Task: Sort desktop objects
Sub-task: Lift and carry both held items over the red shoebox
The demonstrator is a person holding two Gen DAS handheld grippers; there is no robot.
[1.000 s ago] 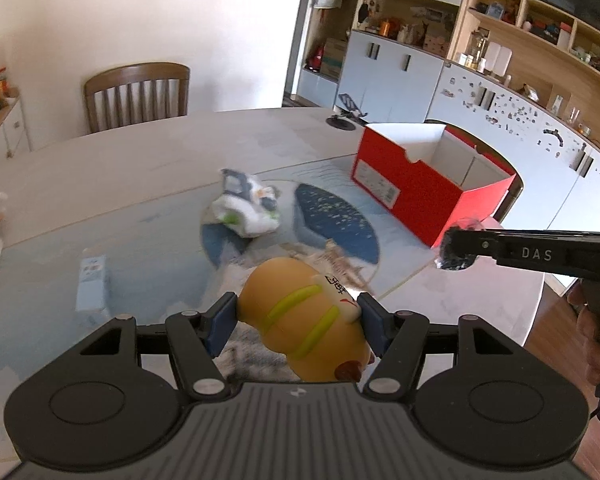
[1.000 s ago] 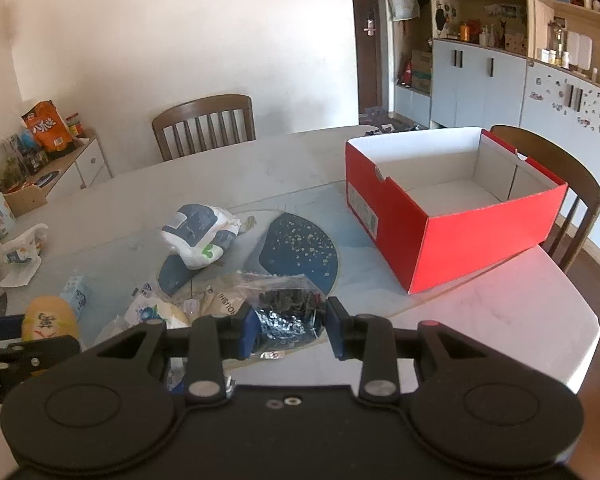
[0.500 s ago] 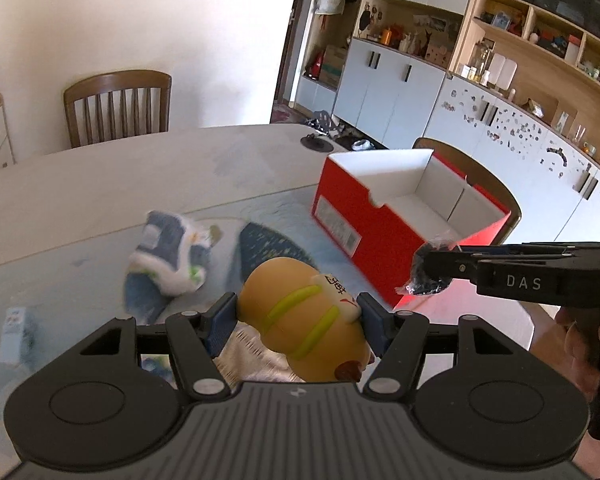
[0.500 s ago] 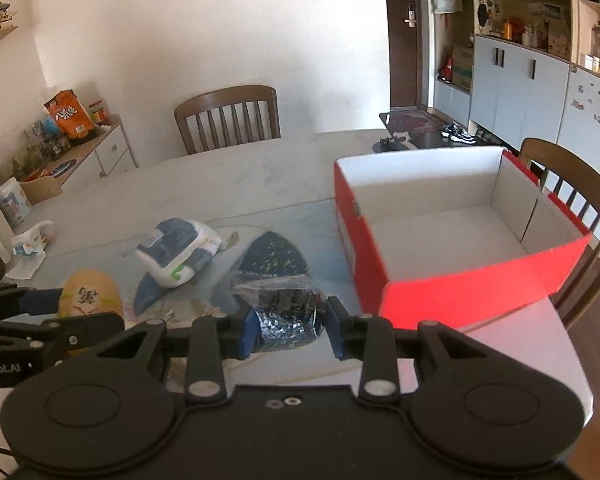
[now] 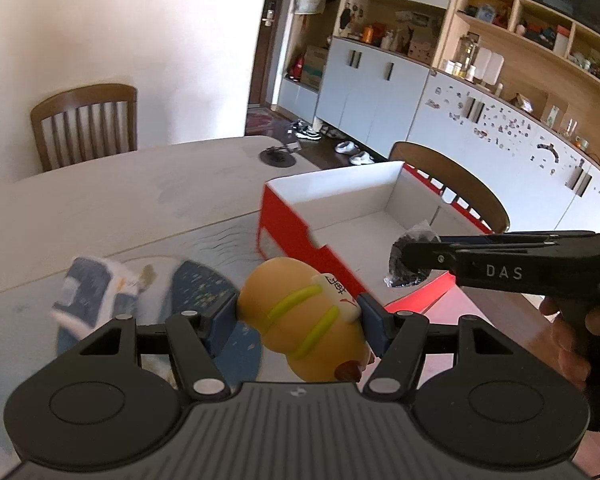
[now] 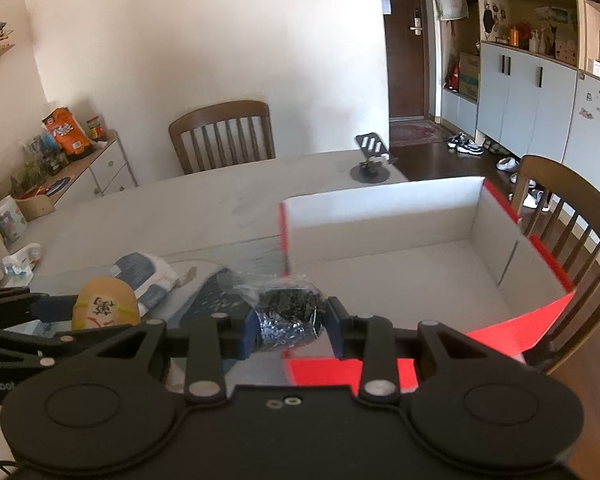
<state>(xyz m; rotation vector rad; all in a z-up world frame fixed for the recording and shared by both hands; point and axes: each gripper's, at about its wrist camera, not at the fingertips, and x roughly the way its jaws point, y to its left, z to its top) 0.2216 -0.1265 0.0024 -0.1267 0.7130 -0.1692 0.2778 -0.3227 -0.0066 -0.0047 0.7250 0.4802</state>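
My left hand-held gripper (image 5: pixel 298 312) is clamped on a yellow gourd-shaped toy (image 5: pixel 304 320) with green stripes; both blue pads press its sides and it hangs clear of the bench (image 5: pixel 100 196). From the right wrist view the same toy (image 6: pixel 104 306) shows at lower left, a printed mark on its face.

My right hand-held gripper (image 6: pixel 288 322) is at a narrow opening, pinching a clear bag of small dark pieces (image 6: pixel 286 310). Left view shows that bag (image 5: pixel 414 258) at the tip of the black fingers, above the near wall of the red box.

Red box (image 6: pixel 540 260), white inside, sits open on the bench just ahead of both grippers. A blue-and-white packet (image 6: pixel 144 272) and a dark blue mat (image 5: pixel 204 292) lie on the bench to the box's left. Wooden chair (image 6: pixel 222 134) at the far side.
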